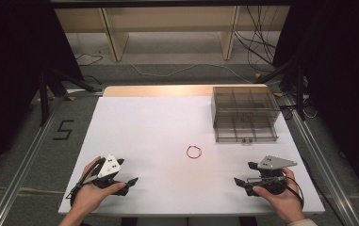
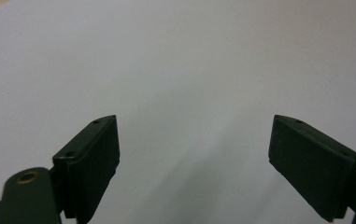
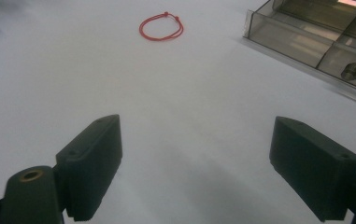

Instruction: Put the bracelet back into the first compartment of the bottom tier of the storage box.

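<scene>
A thin red cord loop point(image 1: 194, 151) lies flat on the white table point(image 1: 158, 122), near its middle. In the right gripper view the red cord loop point(image 3: 161, 26) sits well ahead of the jaws. My left gripper point(image 1: 129, 184) rests near the front left of the table, held by a hand, its jaws wide apart over bare white surface point(image 2: 194, 158). My right gripper point(image 1: 241, 175) rests near the front right, pointing toward the table's middle, also open with nothing between its jaws point(image 3: 196, 168).
A smoky clear plastic drawer box point(image 1: 245, 113) with a small metal knob point(image 3: 352, 72) stands at the back right of the table. Wooden shelving point(image 1: 167, 28) and loose cables point(image 1: 257, 42) lie on the floor beyond. Metal rails point(image 1: 21, 165) flank the table.
</scene>
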### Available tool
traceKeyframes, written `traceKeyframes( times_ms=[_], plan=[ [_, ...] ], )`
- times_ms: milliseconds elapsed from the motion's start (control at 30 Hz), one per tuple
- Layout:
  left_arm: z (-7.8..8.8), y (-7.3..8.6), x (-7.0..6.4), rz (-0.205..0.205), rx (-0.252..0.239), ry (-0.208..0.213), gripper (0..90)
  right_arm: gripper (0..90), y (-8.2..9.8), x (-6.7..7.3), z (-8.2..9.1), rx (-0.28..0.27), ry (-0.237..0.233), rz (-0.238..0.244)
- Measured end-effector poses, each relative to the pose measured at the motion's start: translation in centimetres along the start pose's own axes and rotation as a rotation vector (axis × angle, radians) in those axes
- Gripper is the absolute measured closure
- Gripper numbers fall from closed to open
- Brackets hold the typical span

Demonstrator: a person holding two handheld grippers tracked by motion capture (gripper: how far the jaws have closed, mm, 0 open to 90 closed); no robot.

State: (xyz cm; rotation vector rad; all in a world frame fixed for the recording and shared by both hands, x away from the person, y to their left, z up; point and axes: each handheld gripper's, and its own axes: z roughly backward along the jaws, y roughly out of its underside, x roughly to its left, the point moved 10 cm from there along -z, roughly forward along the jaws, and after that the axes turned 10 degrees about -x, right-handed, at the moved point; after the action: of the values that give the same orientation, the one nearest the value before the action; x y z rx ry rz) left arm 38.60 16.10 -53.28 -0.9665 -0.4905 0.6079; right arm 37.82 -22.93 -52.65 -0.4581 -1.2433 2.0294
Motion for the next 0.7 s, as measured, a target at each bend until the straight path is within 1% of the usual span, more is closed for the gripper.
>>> traceKeyframes(
  times_ms=[167, 300, 400, 533, 633, 700],
  plan=[
    [0.0, -0.1, -0.1, -0.007, -0.004, -0.004, 16.4, 23.7, -0.5, 0.2, -0.1, -0.008, 0.002, -0.004],
    [-0.1, -0.3, -0.1, -0.01, -0.004, -0.007, 16.5, 28.3, -1.0, 0.4, -0.3, -0.007, -0.003, 0.007],
    [-0.2, -0.3, -0.2, -0.014, -0.001, -0.005, 16.5, 31.7, -1.7, 0.5, -0.7, -0.015, -0.007, 0.022],
    [-0.3, -0.3, -0.2, -0.009, -0.002, -0.005, 16.5, 35.3, -2.3, 0.7, -1.3, -0.016, -0.014, 0.029],
    [-0.4, -0.3, -0.2, -0.016, 0.0, -0.002, 16.5, 37.8, -2.7, 0.8, -2.0, -0.012, -0.021, 0.036],
    [-0.4, -0.3, -0.2, -0.014, 0.0, -0.001, 16.5, 39.6, -2.9, 1.0, -2.5, -0.007, -0.027, 0.036]
  ],
)
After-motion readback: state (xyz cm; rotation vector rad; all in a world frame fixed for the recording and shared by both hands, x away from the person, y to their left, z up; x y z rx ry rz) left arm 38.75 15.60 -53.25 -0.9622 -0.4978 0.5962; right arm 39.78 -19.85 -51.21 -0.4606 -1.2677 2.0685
